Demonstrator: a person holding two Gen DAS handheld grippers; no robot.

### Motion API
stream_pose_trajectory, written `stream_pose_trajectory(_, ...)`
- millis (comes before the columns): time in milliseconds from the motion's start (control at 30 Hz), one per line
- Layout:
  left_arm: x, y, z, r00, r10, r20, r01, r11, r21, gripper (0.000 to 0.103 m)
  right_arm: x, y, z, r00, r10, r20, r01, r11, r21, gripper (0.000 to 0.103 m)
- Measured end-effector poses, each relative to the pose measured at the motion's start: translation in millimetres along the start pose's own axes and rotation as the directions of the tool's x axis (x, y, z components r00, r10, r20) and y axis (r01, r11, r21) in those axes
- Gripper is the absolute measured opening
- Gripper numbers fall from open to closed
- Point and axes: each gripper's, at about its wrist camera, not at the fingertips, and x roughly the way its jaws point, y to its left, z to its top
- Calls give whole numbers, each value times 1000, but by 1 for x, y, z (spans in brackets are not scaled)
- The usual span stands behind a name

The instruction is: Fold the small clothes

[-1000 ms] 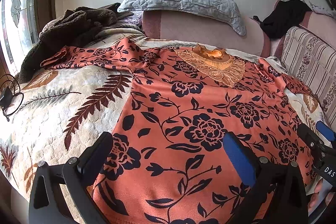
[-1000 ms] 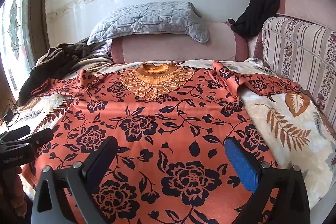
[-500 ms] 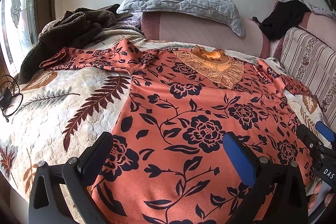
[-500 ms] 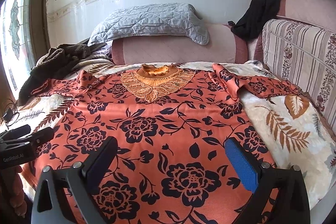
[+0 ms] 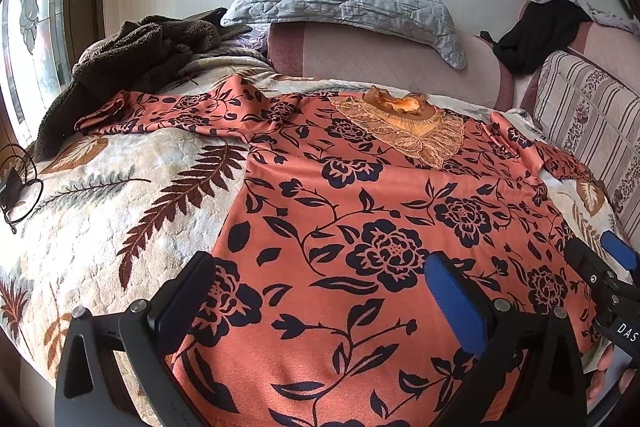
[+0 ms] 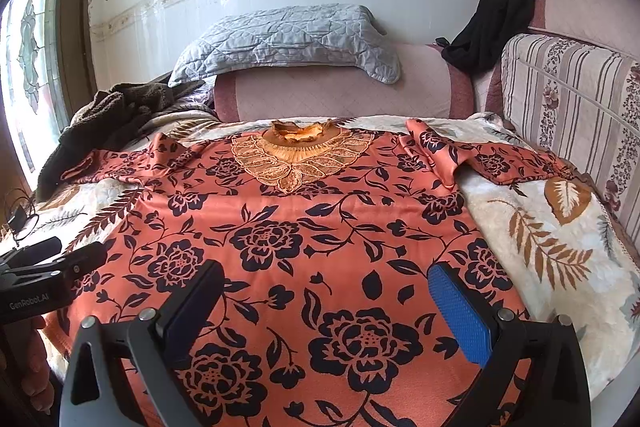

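Note:
An orange top with black flowers [image 5: 360,211] [image 6: 320,227] lies spread flat on the bed, its lace collar [image 5: 404,131] [image 6: 300,155] at the far end and both sleeves stretched sideways. My left gripper [image 5: 320,283] hovers open over the lower left part of the hem with nothing between its fingers. My right gripper [image 6: 324,291] hovers open over the lower right part, also holding nothing. Each gripper shows at the edge of the other's view, the right gripper [image 5: 608,267] and the left gripper [image 6: 60,259].
A cream blanket with leaf print [image 5: 100,207] [image 6: 552,247] covers the bed. A brown fleece garment [image 5: 132,63] is heaped at the far left, a grey pillow [image 6: 288,43] lies on the pink headrest, black clothing [image 6: 492,27] is draped at the far right, and a striped cushion [image 6: 580,99] lines the right side.
Both grippers have drifted slightly; the top lies as before and the fingers stay open.

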Motion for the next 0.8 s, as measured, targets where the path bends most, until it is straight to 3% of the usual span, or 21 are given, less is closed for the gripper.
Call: stream_pose_trajectory(800, -2, 3, 1, 1000, -2, 4, 2, 1000, -4, 103, 0, 3, 1, 1000, -4, -13, 4, 1000, -16, 103)
